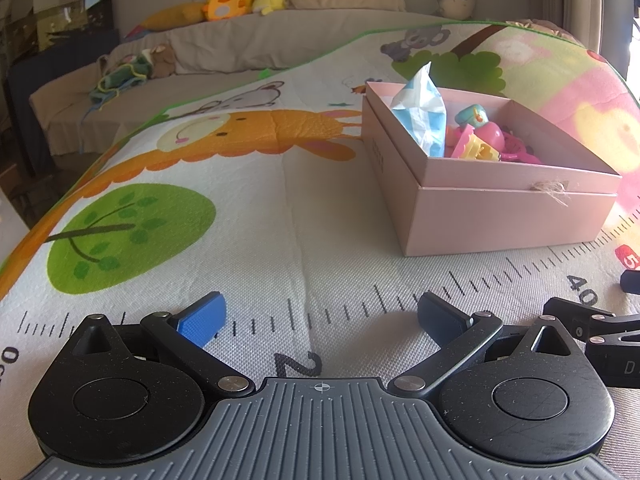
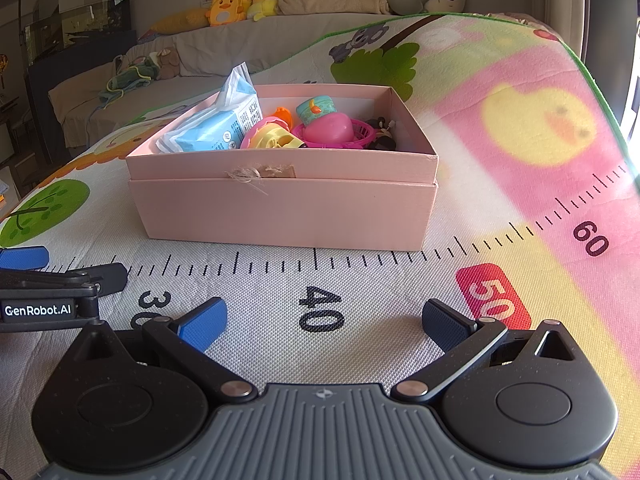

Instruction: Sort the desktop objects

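A pink cardboard box [image 1: 508,216] [image 2: 280,212] stands on the play mat. It holds a blue-and-white tissue pack [image 1: 424,120] [image 2: 216,128], a teal cup toy [image 2: 316,109], a pink egg [image 2: 330,128], a magenta basket [image 2: 360,136], a yellow-and-pink toy [image 2: 268,138] and a dark toy [image 2: 380,142]. My left gripper [image 1: 322,318] is open and empty, low over the mat, with the box ahead to its right. My right gripper [image 2: 324,322] is open and empty, facing the box's front wall. The left gripper also shows in the right wrist view [image 2: 60,270].
The cartoon play mat [image 1: 200,220] [image 2: 520,140] has a printed ruler along its near side. Behind it is a grey sofa [image 1: 224,52] with plush toys [image 2: 228,2] and cushions. The mat's edge falls away at the left and right.
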Demonstrator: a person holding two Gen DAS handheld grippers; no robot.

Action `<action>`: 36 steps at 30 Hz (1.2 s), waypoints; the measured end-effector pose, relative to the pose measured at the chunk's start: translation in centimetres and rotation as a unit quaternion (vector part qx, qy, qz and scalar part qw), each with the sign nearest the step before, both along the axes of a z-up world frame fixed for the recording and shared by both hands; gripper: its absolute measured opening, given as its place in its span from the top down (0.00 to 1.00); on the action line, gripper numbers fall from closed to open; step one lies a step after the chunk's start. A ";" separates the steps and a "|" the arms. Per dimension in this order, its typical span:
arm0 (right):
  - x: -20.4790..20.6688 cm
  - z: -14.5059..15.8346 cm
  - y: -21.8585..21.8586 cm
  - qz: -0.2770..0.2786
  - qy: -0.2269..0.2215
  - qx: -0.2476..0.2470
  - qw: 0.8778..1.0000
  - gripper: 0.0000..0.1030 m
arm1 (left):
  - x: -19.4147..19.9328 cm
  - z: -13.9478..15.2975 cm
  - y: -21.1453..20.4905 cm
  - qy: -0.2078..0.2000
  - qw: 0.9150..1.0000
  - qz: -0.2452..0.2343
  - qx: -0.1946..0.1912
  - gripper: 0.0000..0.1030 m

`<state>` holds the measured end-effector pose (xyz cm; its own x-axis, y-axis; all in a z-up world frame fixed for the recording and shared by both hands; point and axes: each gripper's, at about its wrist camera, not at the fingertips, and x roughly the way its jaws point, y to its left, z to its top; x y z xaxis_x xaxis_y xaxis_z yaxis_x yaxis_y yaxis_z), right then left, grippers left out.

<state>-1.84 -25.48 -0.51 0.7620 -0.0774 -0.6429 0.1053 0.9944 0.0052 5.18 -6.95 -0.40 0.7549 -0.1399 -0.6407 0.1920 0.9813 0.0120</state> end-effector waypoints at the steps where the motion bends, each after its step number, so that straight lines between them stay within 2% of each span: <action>1: 0.0 0.0 0.0 0.000 0.000 0.000 1.000 0.00 | 0.0 0.0 -0.1 -0.001 1.000 0.001 0.001 0.00; 6: 0.0 0.0 0.0 0.000 0.000 0.000 1.000 0.00 | -0.1 0.0 0.6 0.002 1.000 -0.001 -0.020 0.00; 10: 0.0 0.0 0.0 0.000 0.000 0.000 1.000 0.00 | -0.5 0.2 0.4 0.014 1.000 -0.002 0.000 0.00; 14: 0.0 0.0 0.0 0.000 0.000 0.000 1.000 0.00 | -0.6 0.2 0.9 0.020 1.000 -0.009 -0.010 0.00; 36: 0.0 0.0 0.0 0.000 0.000 0.000 1.000 0.00 | -1.2 0.1 0.8 0.007 1.000 -0.002 -0.010 0.00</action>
<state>-1.81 -25.48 -0.53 0.7621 -0.0774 -0.6428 0.1054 0.9944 0.0053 3.95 -6.12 -0.27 0.7458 -0.1558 -0.6477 0.1960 0.9805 -0.0101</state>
